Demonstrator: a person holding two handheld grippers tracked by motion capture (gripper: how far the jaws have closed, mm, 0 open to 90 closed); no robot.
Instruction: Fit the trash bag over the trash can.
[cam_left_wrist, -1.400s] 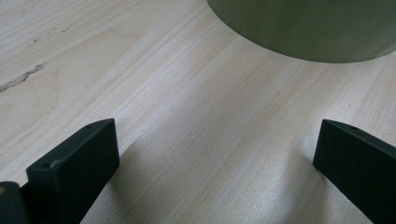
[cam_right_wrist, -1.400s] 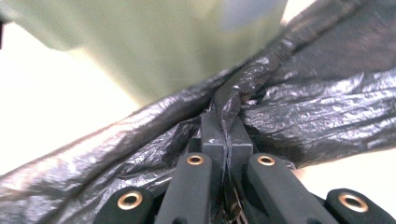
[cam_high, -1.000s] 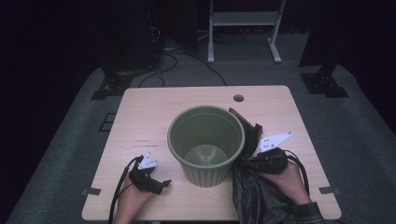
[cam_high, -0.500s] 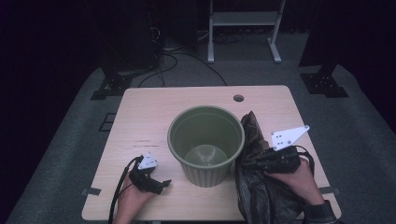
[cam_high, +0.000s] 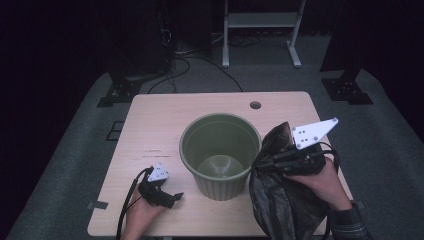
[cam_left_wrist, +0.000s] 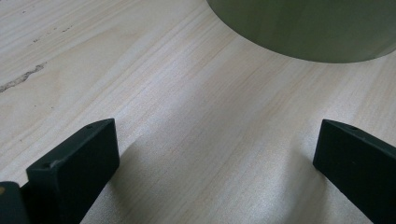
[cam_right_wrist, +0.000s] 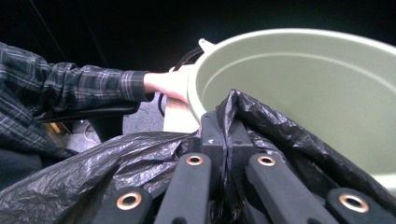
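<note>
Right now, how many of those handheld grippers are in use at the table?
2. The left gripper rests open on the table beside the green bin; the right gripper pinches the black bag.

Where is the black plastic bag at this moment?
In the high view the black plastic bag hangs at the table's right front edge, pinched in the right claw, right beside the green bin.

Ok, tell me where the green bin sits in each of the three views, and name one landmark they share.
High view: the green bin stands at the table's middle, left of the black bag.
Left gripper view: its lower wall curves across the top right.
Right gripper view: its rim and inside take the right half, behind the bag.
Shared landmark: the pale wooden table.
</note>
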